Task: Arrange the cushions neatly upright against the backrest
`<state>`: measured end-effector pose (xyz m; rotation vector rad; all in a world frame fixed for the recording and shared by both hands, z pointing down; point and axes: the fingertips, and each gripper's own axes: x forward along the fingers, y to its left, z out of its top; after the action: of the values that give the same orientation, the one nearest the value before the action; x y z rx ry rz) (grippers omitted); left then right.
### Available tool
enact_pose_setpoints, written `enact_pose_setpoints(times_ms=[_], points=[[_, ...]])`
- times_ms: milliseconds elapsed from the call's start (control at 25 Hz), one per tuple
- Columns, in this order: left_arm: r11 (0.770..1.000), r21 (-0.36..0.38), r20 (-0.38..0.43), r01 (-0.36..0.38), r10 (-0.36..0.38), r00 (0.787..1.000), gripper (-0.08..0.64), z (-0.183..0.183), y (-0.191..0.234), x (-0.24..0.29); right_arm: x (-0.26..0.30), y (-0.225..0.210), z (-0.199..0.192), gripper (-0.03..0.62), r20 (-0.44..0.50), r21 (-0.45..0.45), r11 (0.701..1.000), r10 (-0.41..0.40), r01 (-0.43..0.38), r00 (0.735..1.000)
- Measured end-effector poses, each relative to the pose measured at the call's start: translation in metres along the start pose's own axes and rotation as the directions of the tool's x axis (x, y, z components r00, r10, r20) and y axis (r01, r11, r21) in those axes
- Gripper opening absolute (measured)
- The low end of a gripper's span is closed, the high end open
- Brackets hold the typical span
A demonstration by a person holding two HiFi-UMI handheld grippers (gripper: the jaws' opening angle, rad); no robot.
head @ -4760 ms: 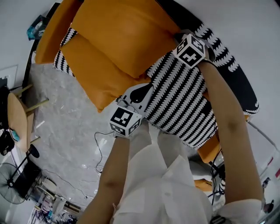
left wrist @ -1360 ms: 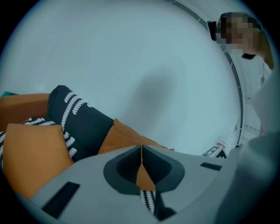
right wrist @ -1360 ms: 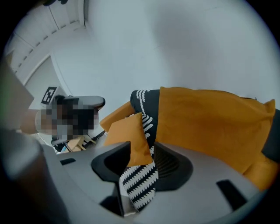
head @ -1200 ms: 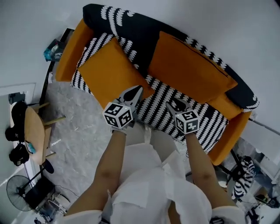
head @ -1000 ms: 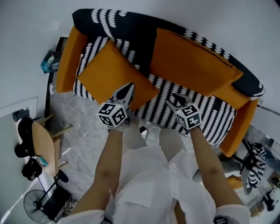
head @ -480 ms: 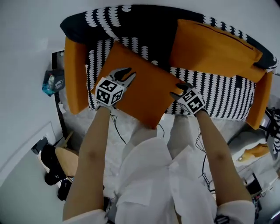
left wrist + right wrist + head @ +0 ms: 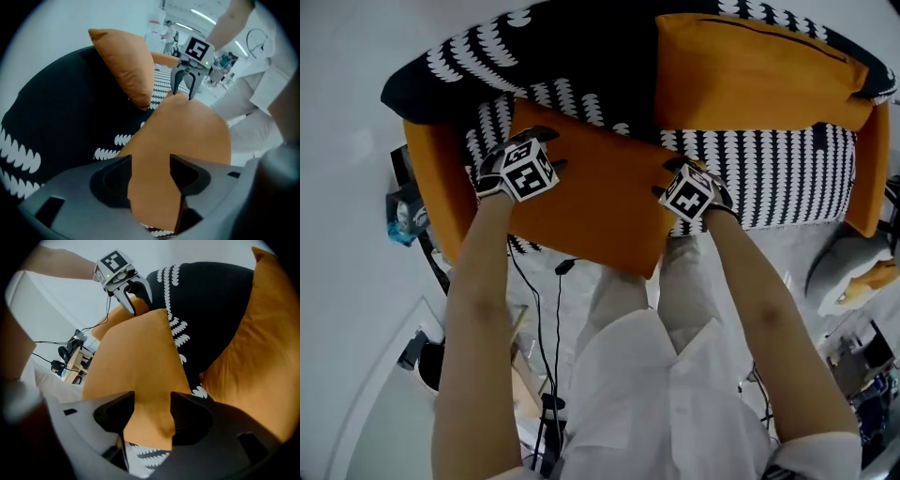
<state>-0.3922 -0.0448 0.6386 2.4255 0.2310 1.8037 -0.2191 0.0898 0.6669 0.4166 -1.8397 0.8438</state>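
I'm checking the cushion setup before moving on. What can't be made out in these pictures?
Head view: seat beneath the near cushion, covered by it.
Head view: backrest top, cut off by the frame's upper edge.
Left gripper view: room behind the far cushion, too small and blurred.

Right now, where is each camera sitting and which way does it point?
Head view: on the head, steeply down at the sofa; both forearms show.
Left gripper view: on the left gripper, facing the right gripper along the near cushion; opening jaws straddle its edge.
Right gripper view: the mirror, facing the left gripper; opening jaws straddle the same cushion.
Shared: both gripper views show the far cushion.
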Motion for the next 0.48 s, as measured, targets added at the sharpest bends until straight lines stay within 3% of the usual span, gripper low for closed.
enact_pose_setpoints(times_ms=[120, 200, 400, 480], points=[[0.987, 0.161, -0.124, 0.019, 0.002, 0.992, 0.274, -0.005, 0.009, 0.023, 0.014, -0.005, -0.005, 0.247, -0.022, 0.003, 1.000, 0.016, -0.016, 1.000], [0.972, 0.229, -0.200, 0.050, -0.003, 0.980, 0.287, -0.009, 0.010, 0.038, 0.020, -0.007, -0.005, 0.247, -0.020, 0.003, 1.000, 0.025, -0.025, 0.999], [0.969, 0.221, -0.326, 0.108, -0.031, 0.945, 0.281, -0.015, 0.009, 0.064, 0.021, -0.008, -0.005, 0.231, 0.028, 0.033, 0.997, 0.067, -0.067, 0.997], [0.970, 0.212, -0.350, 0.116, -0.035, 0.936, 0.275, -0.015, 0.008, 0.065, 0.018, -0.007, -0.005, 0.193, 0.035, 0.040, 0.996, 0.080, -0.081, 0.996]])
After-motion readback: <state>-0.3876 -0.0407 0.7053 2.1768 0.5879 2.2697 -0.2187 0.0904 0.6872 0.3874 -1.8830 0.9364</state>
